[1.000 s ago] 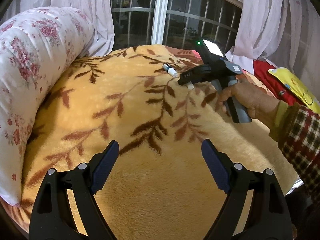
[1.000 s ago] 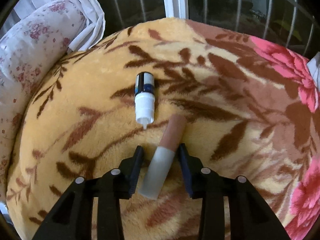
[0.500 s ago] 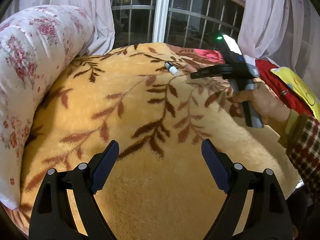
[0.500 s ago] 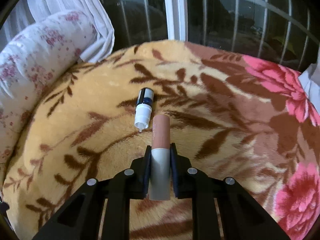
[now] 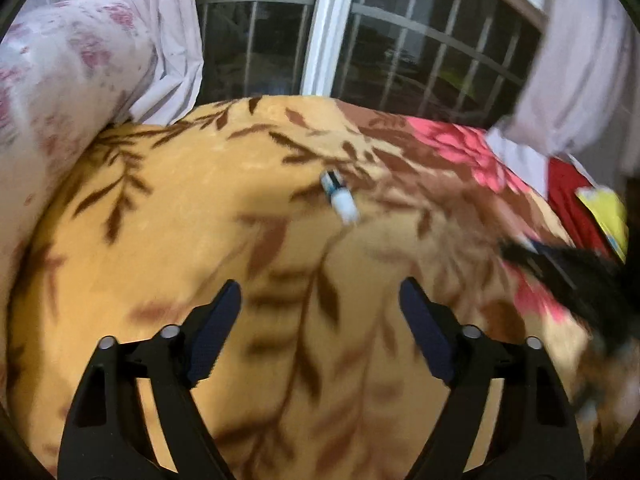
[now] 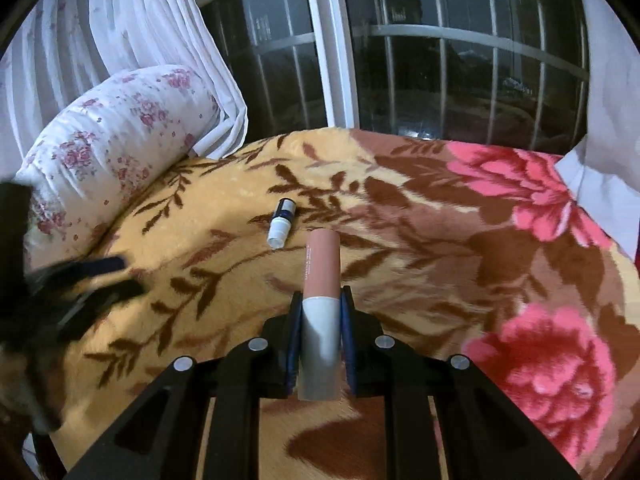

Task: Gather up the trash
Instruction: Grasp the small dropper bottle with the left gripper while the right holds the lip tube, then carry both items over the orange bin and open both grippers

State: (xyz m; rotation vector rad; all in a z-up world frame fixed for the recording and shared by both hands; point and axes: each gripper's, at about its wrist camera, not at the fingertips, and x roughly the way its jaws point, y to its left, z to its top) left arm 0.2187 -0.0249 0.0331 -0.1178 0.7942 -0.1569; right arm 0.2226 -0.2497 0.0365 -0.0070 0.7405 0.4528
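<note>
Lifted since a second ago: your right gripper (image 6: 320,320) has the pink-and-grey tube (image 6: 321,300) pinched between its fingers, clear of the blanket (image 6: 420,280). Small dropper bottle (image 6: 281,225) lies just beyond it, further left. Your left gripper (image 5: 320,320) is spread wide, holding nothing, bottle (image 5: 340,197) far ahead.

At frame center, a tan blanket (image 6: 208,248) carries brown leaf sprays and pink flowers. The upper-left pillow (image 6: 116,136) is white with pink roses. The tube (image 6: 321,280) is peach and grey; the small bottle (image 6: 281,222) is white and blue.
</note>
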